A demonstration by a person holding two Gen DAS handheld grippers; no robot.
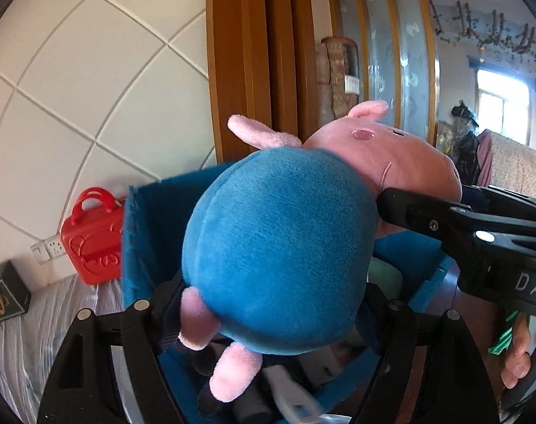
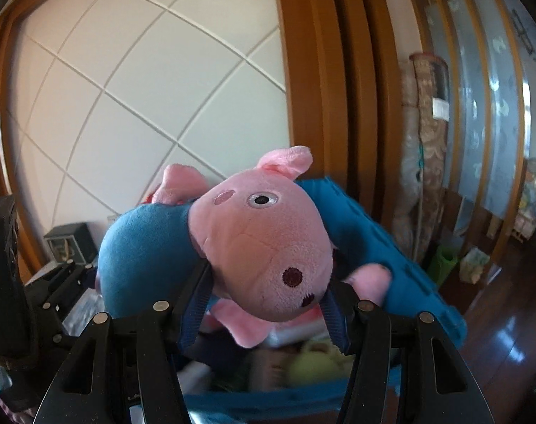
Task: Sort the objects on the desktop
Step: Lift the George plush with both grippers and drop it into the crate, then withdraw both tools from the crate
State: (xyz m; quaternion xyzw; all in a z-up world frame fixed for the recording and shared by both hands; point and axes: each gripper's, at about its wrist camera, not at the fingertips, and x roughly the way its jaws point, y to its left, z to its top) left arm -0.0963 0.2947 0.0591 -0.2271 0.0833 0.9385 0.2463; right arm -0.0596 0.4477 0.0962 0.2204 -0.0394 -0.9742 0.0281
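Note:
A plush pig (image 1: 278, 247) with a pink head and blue body is held in the air over an open blue fabric bin (image 1: 140, 233). My left gripper (image 1: 268, 318) is shut on its blue body from below. My right gripper (image 2: 264, 304) is shut on its pink head (image 2: 264, 243). In the left wrist view the right gripper's finger (image 1: 409, 212) presses the toy's neck from the right. The bin (image 2: 384, 247) lies under the toy in the right wrist view, with blurred soft items inside.
A red toy case (image 1: 91, 236) stands against the wall left of the bin, beside a dark box (image 1: 6, 296) on a striped cloth (image 1: 56, 318). Wooden door frame (image 2: 321, 88) behind. Dark wood floor (image 2: 497, 335) at the right.

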